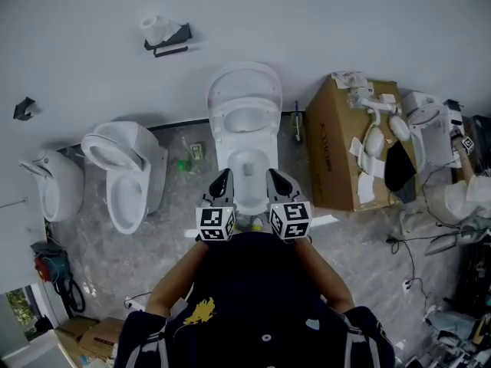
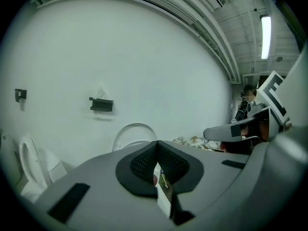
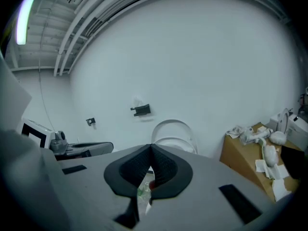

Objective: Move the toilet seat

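The white toilet (image 1: 247, 167) stands against the wall in the middle of the head view. Its seat and lid (image 1: 245, 98) are raised and lean back on the wall. My left gripper (image 1: 222, 176) and right gripper (image 1: 275, 176) hang side by side over the front of the bowl, both shut with nothing between the pads. In the left gripper view the shut jaws (image 2: 156, 144) point toward the raised seat (image 2: 132, 133). The right gripper view shows its jaws (image 3: 151, 148) closed below the same upright seat (image 3: 172, 130). Neither gripper touches the toilet.
A second toilet (image 1: 126, 175) and another white fixture (image 1: 54, 186) stand to the left. A cardboard box (image 1: 341, 148) with white fittings sits right of the toilet. A paper holder (image 1: 165, 37) hangs on the wall. Cables and clutter lie at far right.
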A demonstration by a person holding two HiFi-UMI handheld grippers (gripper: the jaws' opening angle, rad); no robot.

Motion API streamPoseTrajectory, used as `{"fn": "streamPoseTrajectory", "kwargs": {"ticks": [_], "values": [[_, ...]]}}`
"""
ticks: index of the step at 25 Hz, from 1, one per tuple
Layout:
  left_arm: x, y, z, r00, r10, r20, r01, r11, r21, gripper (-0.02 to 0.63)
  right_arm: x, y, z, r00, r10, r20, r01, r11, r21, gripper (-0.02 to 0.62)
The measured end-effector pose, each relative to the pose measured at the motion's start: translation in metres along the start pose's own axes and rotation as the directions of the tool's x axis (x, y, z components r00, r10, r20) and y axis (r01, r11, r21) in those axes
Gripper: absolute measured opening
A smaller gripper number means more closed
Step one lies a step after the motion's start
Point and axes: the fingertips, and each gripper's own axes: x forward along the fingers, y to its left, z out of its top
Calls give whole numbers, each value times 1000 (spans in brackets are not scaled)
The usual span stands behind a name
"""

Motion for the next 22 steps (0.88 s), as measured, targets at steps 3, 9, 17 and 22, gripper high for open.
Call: {"fn": "streamPoseTrajectory", "kwargs": {"ticks": [3, 9, 17, 22], "values": [[-3, 1, 2, 1000, -1, -9, 1, 1000, 9, 18, -3, 2, 4, 1000, -3, 12, 3, 1000, 6, 25], [-10, 5, -4, 1000, 5, -30, -5, 1000, -2, 18, -5, 8, -6, 1000, 19, -14, -19, 1000, -3, 25], [-15, 0, -7, 999, -8, -39, 8, 1000, 10, 18, -6, 13, -9, 999, 26, -24, -26, 1000, -2, 25], [-15, 1, -9, 999, -11, -46, 11, 1000, 12, 18, -7, 14, -13, 999, 22, -33, -22, 1000, -4, 25]]}}
